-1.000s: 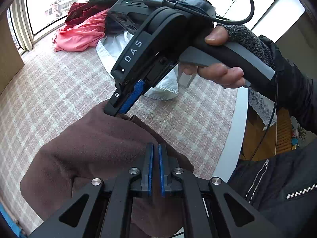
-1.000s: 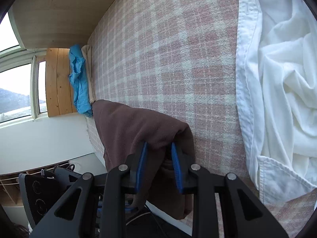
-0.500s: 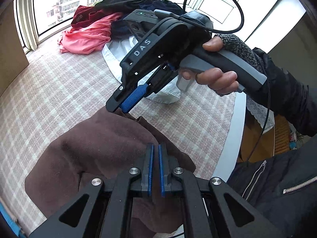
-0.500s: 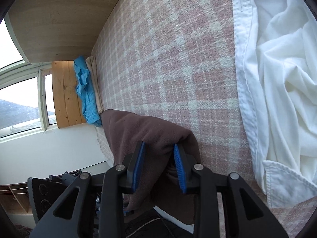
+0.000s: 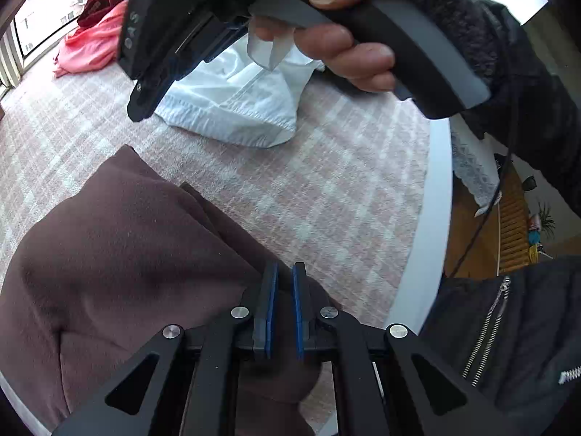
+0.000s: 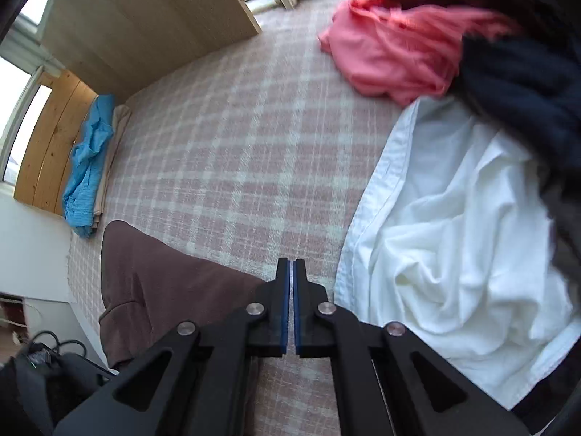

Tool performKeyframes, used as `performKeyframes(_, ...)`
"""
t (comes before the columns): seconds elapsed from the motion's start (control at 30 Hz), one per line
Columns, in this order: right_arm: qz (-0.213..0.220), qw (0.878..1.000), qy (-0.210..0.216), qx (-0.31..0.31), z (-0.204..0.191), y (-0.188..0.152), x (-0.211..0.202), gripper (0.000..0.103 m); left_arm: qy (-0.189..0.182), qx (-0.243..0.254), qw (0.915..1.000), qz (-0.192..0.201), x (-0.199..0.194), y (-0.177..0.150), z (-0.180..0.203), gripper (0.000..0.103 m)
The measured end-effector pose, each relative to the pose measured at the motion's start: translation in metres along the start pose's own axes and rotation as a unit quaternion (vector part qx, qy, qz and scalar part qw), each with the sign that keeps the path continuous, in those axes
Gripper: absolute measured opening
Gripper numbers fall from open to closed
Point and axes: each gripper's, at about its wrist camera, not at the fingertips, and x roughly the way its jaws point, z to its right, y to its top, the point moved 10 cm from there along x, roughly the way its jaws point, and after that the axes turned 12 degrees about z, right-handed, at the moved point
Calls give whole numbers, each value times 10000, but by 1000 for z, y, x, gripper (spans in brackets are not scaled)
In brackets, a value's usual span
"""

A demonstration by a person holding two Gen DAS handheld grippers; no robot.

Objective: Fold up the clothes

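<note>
Left tool point(image 5: 282, 303) clamped nearly shut on a fold of the brown garment point(image 5: 120, 254), bunched at the near edge of the plaid tabletop point(image 5: 326, 196). Right tool point(image 6: 291, 305) just snapped closed, nothing between the pads, hanging above the cloth with the person's hand point(image 5: 348, 47) wrapped round its handle. White shirt point(image 6: 454, 239) just beside the brown one, not touching. Pink top point(image 6: 392, 54) and dark clothes point(image 6: 515, 87) piled farther back. Blue cloth point(image 6: 89, 167) at the far left edge.
</note>
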Motion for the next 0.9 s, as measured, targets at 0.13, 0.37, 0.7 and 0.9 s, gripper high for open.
performKeyframes(0.13,127,9979,439,-454,-57,-17,-19,5,659,-259,9958,588,-87,-26,-38,20)
performKeyframes(0.37,-432,9847,352,-1650,-106,-103,9,27,1790,-1377,9709,799,-183,-111,-131,30)
performKeyframes(0.7,-181,9974,249,651,-70,-126,-67,45,1341,-943,9838,719,-137,-156,-70,34)
performKeyframes(0.9,-528,9901,259,1275,-74,-146,-41,45,1607,-536,9842,515,-128,-149,-75,34)
